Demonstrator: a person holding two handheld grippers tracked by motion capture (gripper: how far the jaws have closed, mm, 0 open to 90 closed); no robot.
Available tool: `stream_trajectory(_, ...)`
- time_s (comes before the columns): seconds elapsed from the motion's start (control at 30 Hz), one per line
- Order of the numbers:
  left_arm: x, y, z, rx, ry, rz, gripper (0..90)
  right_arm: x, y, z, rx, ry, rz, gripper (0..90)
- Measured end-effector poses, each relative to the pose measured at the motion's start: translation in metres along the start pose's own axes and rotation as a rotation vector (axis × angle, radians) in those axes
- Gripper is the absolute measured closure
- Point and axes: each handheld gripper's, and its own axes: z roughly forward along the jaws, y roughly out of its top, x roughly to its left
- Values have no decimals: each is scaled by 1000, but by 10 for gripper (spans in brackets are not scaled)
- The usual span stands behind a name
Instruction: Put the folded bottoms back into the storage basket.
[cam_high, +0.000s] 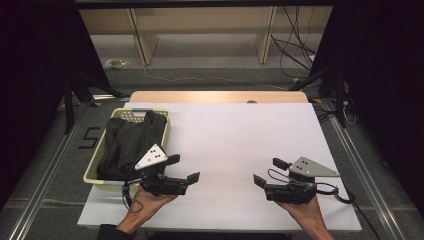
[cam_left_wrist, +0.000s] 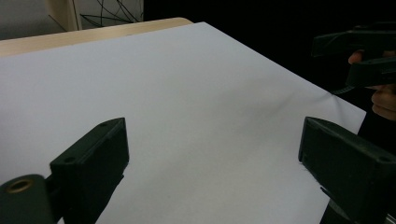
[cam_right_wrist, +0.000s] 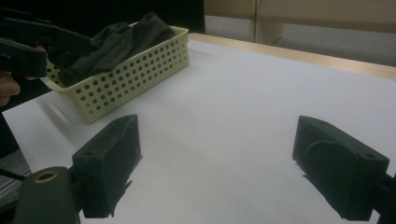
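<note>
A pale yellow perforated basket stands at the table's left side, heaped with dark cloth. My left gripper is held just right of the basket's near corner, open, with nothing between its jaws. My right gripper is held at the near right of the table, also open and empty. Both point inward, toward each other. In the left gripper view the right gripper shows at the far right; in the right gripper view the left gripper shows at the upper left.
The table is covered by a white sheet, with a bare wooden strip at the far edge. Beyond it are a wooden shelf frame, loose cables on the floor and black stands at both sides.
</note>
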Motion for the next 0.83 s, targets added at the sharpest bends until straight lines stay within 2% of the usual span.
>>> stream_trajectory(0.33,3,1,2,-5,14,-5,81,0,-1,2,7,-5,-3,160)
stream_trajectory(0.83,4,1,4,-3,12,-2,73,-3,1,0,-5,-10,7,160)
